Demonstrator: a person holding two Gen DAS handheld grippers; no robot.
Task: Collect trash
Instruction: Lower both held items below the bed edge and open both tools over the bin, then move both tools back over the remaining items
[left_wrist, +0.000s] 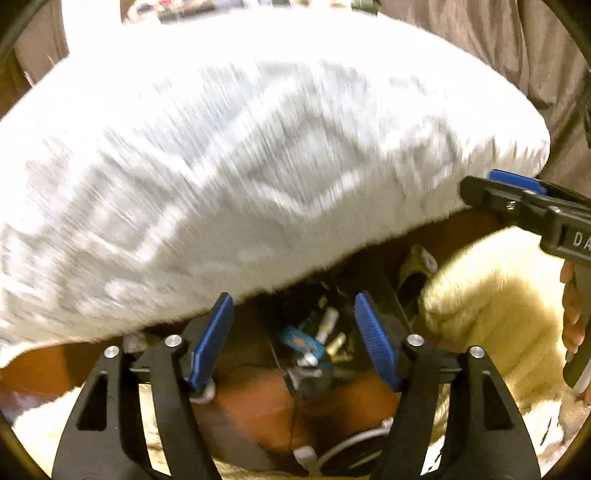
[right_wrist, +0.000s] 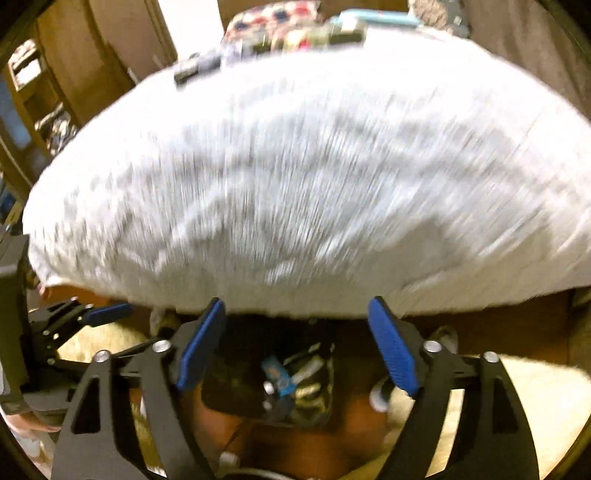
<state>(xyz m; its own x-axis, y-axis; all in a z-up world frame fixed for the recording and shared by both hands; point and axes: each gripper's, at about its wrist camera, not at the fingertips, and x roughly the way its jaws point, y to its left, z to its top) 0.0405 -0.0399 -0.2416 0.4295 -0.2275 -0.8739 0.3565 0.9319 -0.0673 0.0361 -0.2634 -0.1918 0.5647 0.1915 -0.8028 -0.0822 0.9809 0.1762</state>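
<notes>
A black trash bin (left_wrist: 369, 295) stands on the floor at the foot of a bed, holding wrappers, small bottles and a blue packet (left_wrist: 297, 341). It also shows in the right wrist view (right_wrist: 236, 391) with the blue packet (right_wrist: 279, 374). My left gripper (left_wrist: 293, 339) is open and empty, hanging above the bin. My right gripper (right_wrist: 295, 347) is open and empty, also above the bin. The right gripper shows in the left wrist view (left_wrist: 509, 188) at the right edge, and the left gripper shows in the right wrist view (right_wrist: 103, 314) at the left. Both views are blurred.
A bed with a white and grey patterned cover (left_wrist: 236, 166) fills the upper part of both views. A cream shaggy rug (left_wrist: 491, 299) lies on the brown floor (left_wrist: 258, 406). A white cable (left_wrist: 347, 446) lies near the bin. Shelves (right_wrist: 33, 96) stand at the far left.
</notes>
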